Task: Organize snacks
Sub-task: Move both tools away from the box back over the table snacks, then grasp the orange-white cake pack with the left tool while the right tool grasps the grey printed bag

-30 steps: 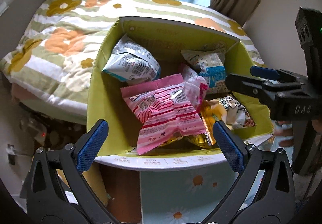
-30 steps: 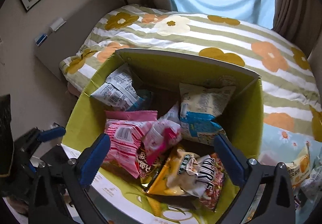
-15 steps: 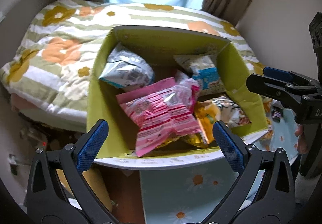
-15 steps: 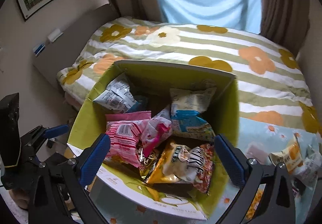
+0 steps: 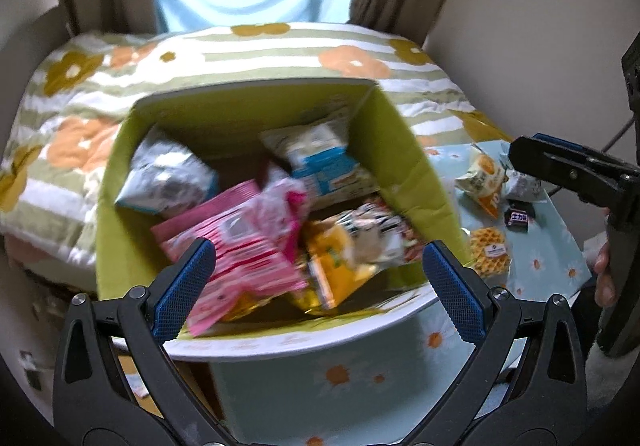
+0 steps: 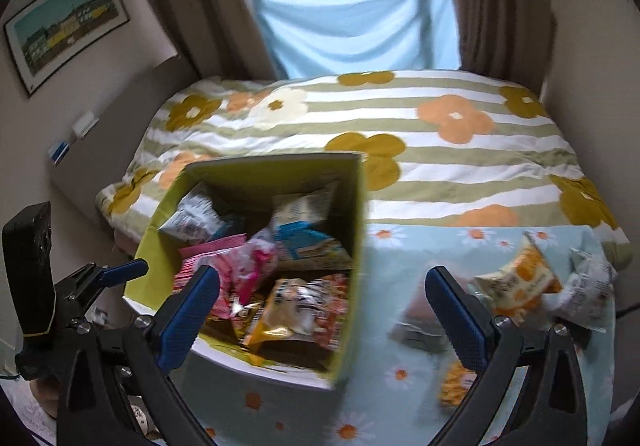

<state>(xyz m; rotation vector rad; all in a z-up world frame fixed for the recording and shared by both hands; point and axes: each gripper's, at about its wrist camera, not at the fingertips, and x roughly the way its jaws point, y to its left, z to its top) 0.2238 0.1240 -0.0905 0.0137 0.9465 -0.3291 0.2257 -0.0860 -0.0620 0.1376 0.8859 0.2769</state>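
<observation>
Green box point(image 5: 420, 181) on the daisy-print table point(image 6: 400, 258), left part of it, foot of the flowered bed point(image 6: 460, 161) just behind. Packed with snacks: pink striped packet point(image 5: 240, 258) front left, silver-blue packet point(image 5: 168, 177) leaning on left wall, white-blue packet point(image 5: 320, 153) at back, yellow-orange packet point(image 5: 348, 250) front right. Loose snacks on table right of box, apart from it: orange-white packet point(image 5: 482, 181), grey packet point(image 6: 588, 286) just beside it, small dark candy point(image 5: 519, 217), waffle packet point(image 5: 490, 252) close to box's right wall.

Left gripper point(image 5: 320, 282) empty, blue pads point(image 5: 184, 290) spread wide, hovering over box's near edge. Right gripper point(image 6: 322, 318) also empty, fingers spread wide, hovering over table at box's right wall; seen from left view as a side profile at far right, hand point(image 5: 604, 278) on its handle.

Versus 0.5 s and 1.0 s ago: both cameras pulled back and higher, box smaller in frame. Right view swung rightward, box now left of centre, more table and loose snacks exposed. Left view now shows the loose snacks beyond the box, hidden before. Box contents unchanged. Both frames motion-blurred.
</observation>
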